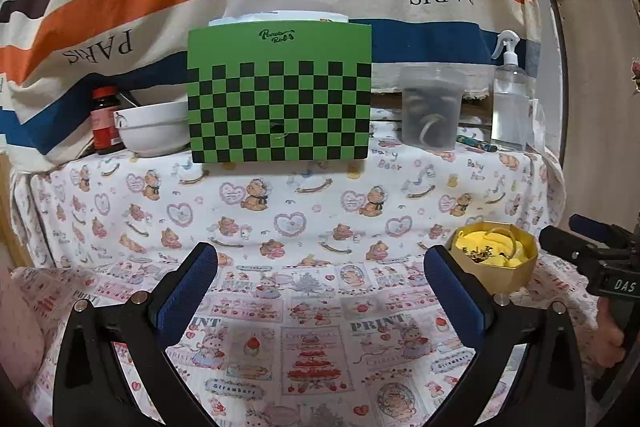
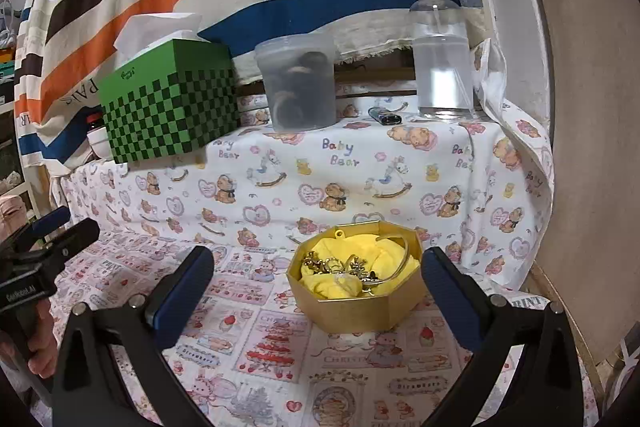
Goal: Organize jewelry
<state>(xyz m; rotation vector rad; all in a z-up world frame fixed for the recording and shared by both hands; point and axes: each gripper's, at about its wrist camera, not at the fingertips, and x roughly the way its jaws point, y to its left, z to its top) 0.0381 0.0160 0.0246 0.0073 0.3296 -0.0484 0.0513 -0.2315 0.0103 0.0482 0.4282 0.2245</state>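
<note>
A gold octagonal jewelry box (image 2: pixel 356 311) with yellow lining stands on the printed cloth. It holds a tangle of gold jewelry (image 2: pixel 344 265) and a gold bangle (image 2: pixel 398 267). My right gripper (image 2: pixel 318 291) is open and empty, with the box just ahead between its fingers. My left gripper (image 1: pixel 320 287) is open and empty over bare cloth, and the box (image 1: pixel 494 267) sits just past its right finger. The right gripper shows at the left wrist view's right edge (image 1: pixel 576 243). The left gripper shows at the right wrist view's left edge (image 2: pixel 60 235).
At the back stand a green checked tissue box (image 1: pixel 280 95), a white bowl (image 1: pixel 154 129), a red-capped bottle (image 1: pixel 106 121), a clear tub (image 1: pixel 430 107) and a spray bottle (image 1: pixel 510 99). A lighter (image 2: pixel 384 115) lies near the bottle. A wall (image 2: pixel 580 147) is on the right.
</note>
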